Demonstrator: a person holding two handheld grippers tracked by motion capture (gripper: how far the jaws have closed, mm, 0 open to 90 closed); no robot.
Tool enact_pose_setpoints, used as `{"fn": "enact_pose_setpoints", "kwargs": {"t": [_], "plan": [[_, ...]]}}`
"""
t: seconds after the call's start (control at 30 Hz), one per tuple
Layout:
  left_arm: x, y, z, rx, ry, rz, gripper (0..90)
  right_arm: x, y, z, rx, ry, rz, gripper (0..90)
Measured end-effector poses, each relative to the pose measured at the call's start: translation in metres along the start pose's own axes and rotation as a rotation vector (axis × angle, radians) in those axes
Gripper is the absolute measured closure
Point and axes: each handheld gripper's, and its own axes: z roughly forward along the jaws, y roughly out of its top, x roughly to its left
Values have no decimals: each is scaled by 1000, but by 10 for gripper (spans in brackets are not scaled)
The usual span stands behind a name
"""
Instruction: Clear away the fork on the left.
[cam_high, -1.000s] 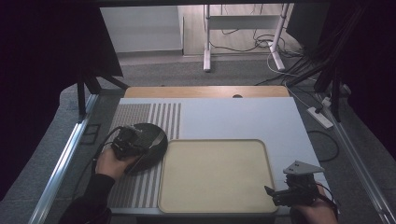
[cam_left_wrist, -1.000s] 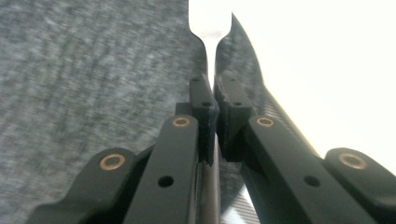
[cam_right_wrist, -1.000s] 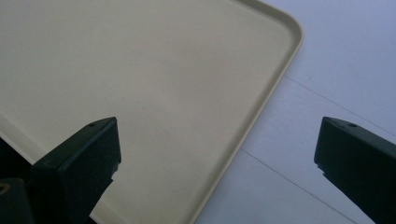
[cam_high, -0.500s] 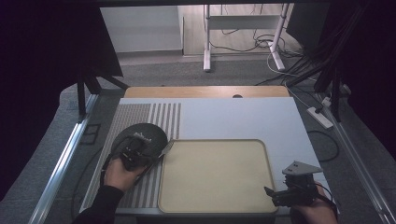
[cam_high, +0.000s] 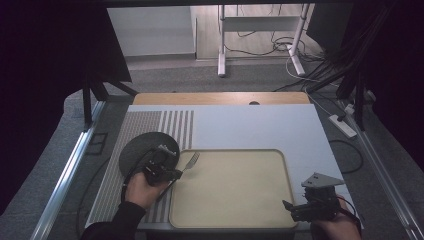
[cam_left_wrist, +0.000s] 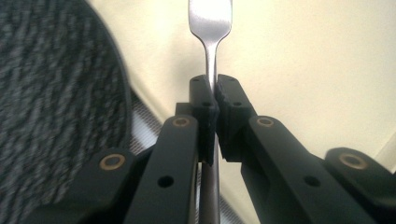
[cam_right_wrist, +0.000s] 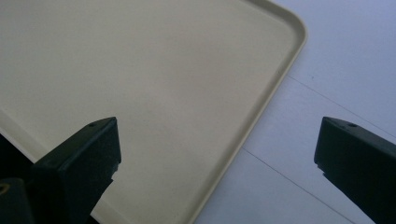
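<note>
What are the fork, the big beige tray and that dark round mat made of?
The fork, clamped in the left hand-held gripper, looks like polished metal: silvery, with bright reflections. The tray seems to be matte moulded plastic: uniform beige, smooth, with a raised rounded rim. The round mat appears to be woven or felted fabric, going by its mottled dark grey texture, though blur leaves that uncertain.

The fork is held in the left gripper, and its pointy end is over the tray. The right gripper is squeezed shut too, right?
Not quite. The right gripper is open: the right gripper view shows its jaws wide apart with nothing between them, above the tray edge. The rest is right: the left gripper is shut on the fork, whose tines reach over the tray in the high view.
</note>
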Motion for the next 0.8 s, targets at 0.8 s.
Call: {"fn": "enact_pose_setpoints", "kwargs": {"t": [0.8], "plan": [[-44,22,42,73,-8,145,856,0,0,0,4,3,-5,9]]}}
